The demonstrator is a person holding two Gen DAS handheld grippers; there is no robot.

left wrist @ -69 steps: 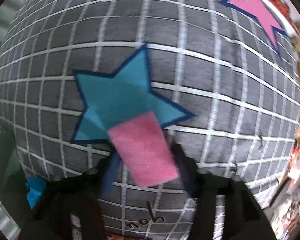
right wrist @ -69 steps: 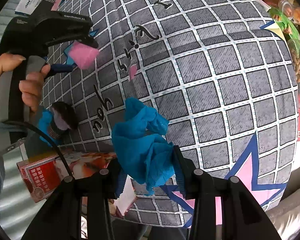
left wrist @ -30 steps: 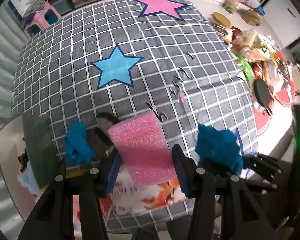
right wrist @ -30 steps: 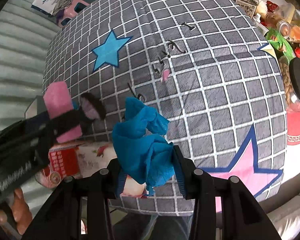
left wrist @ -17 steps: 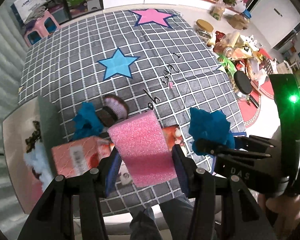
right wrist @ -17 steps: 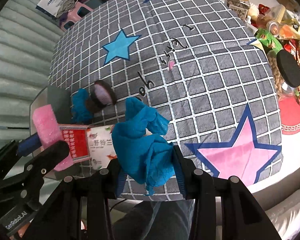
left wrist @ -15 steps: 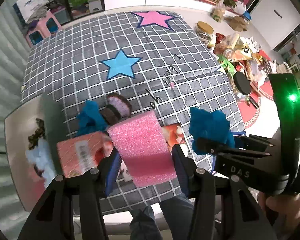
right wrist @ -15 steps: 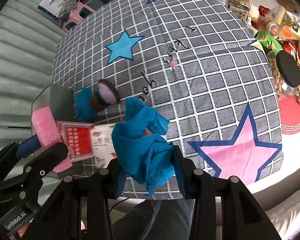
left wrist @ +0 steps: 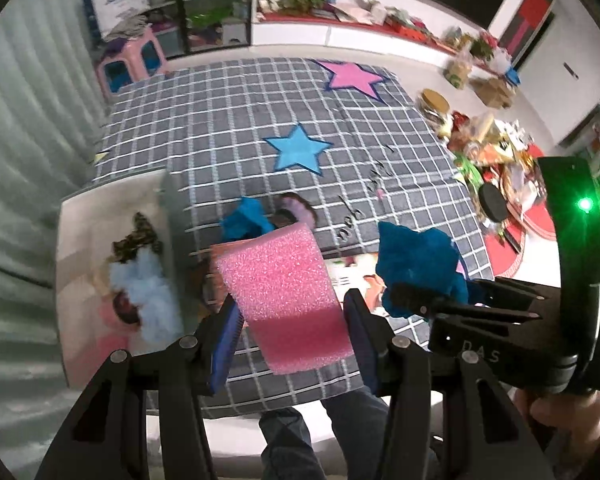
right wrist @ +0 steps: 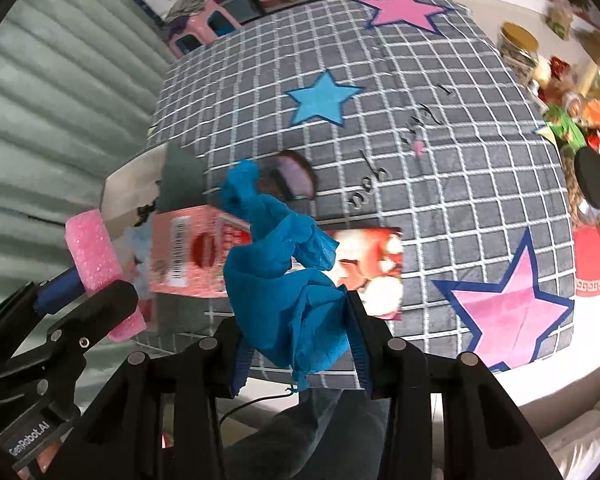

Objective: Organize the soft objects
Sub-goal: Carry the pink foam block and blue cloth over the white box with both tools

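Both hand-held grippers have risen well above the counter [left wrist: 228, 128] since the earlier frame. The grey bin [left wrist: 100, 248], with fluffy items inside, lies down-left of the left hand-held gripper [left wrist: 292, 320], which clamps a porous pink sponge block [left wrist: 284, 284], long axis forward. The right hand-held gripper [right wrist: 296, 344] pinches crumpled blue cloth [right wrist: 288, 280], farther from the bin.

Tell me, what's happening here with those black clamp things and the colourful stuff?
A person holds a gripper in each hand above a table covered by a grey checked cloth with stars. The left gripper is shut on a pink foam sponge block, and the right gripper is shut on a crumpled blue cloth. Both are raised off the table. At the table's left edge sits a grey bin with soft items inside, beside a red and pink printed box.
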